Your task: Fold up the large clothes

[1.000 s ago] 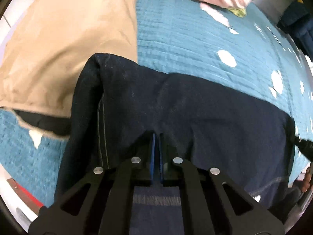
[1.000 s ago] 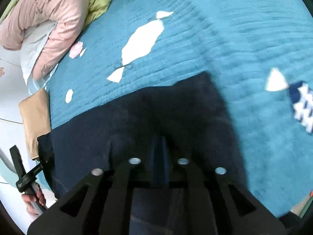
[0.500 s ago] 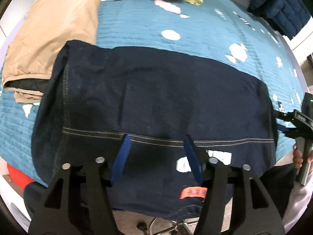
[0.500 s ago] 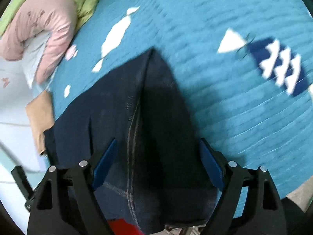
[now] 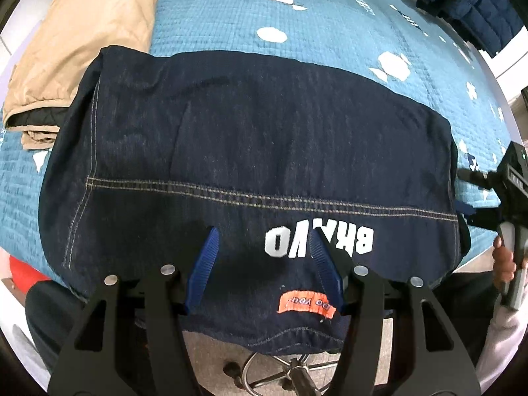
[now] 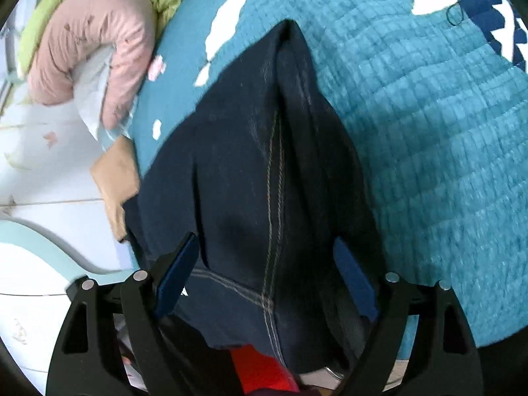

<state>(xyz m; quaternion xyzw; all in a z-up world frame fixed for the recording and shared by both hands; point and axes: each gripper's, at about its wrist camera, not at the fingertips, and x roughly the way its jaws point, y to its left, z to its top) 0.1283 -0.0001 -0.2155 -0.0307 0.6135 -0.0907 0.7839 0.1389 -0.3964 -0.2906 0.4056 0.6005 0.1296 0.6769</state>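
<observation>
A dark navy denim garment (image 5: 250,138) lies folded flat on the teal bedspread (image 5: 330,33), its near edge hanging over the bed's edge. White letters "BRAVO" and an orange label show upside down near that edge. My left gripper (image 5: 264,247) is open and empty, above the near hem. My right gripper (image 6: 264,264) is open and empty, over the garment's right end (image 6: 264,151), and also shows at the right edge of the left wrist view (image 5: 465,211).
A folded tan garment (image 5: 82,39) lies at the garment's far left corner. Pink and green bedding (image 6: 92,39) is piled at the bed's far end. A dark padded jacket (image 5: 468,10) lies far right. A chair base (image 5: 283,366) stands below the bed edge.
Both grippers were shut on the denim garment a second ago. They have opened, let go of it and pulled back toward the bed's near edge. The garment now lies flat.
</observation>
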